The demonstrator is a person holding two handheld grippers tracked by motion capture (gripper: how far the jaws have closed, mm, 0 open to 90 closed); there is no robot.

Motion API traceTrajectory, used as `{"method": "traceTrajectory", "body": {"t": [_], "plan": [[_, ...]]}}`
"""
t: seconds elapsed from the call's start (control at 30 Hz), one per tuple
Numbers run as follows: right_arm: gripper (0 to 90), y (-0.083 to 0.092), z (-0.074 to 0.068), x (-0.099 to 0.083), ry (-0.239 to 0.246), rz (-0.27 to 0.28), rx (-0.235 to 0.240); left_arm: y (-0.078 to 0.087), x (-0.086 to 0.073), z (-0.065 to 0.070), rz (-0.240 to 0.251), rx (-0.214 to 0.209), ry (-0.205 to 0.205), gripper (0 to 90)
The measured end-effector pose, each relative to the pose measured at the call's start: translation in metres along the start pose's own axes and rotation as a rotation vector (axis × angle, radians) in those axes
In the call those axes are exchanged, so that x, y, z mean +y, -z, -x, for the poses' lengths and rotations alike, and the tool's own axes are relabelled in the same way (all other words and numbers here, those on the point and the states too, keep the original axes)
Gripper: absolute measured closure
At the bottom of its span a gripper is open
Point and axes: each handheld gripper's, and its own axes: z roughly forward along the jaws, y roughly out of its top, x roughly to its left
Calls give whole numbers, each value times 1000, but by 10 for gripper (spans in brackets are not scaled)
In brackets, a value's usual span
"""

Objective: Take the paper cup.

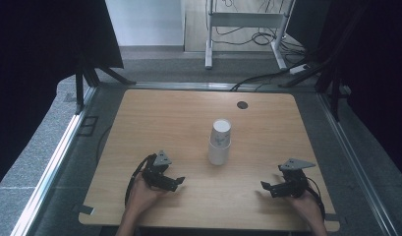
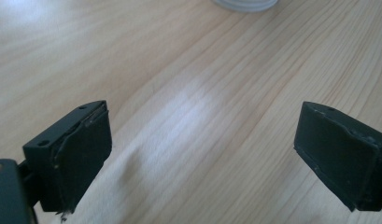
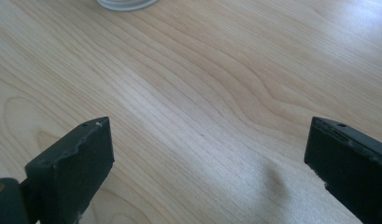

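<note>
Between your left gripper [image 1: 178, 182] and right gripper [image 1: 265, 187], both gaping wide and empty, stands a stack of white paper cups [image 1: 219, 142] on the pale wooden surface [image 1: 164, 118].

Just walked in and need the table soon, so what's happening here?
A person sits at a wooden table with a two-jaw gripper in each hand. The left gripper and the right gripper rest low near the front edge, jaws open with nothing between them, pointing inward. Between them, a little farther back, stands a stack of white paper cups, untouched; it looks tilted at the top. Nothing is being held at this moment.
</note>
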Motion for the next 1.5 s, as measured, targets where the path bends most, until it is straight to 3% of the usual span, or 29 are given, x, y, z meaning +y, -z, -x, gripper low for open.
{"method": "traceTrajectory", "body": {"t": [0.23, 0.8, 1.23, 1.5], "plan": [[13, 5, -3, 13, 19, 28, 30, -5, 20, 5, 5, -20, -54, 43], [16, 10, -4, 38, 23, 67, 71, -14, 44, 2, 15, -51, -80, 48], [30, 5, -12, 76, 71, 70, 104, -25, 78, 6, 26, -80, -128, 47], [31, -2, -14, 96, 87, 68, 126, -37, 95, 8, 38, -120, -142, 47]]}}
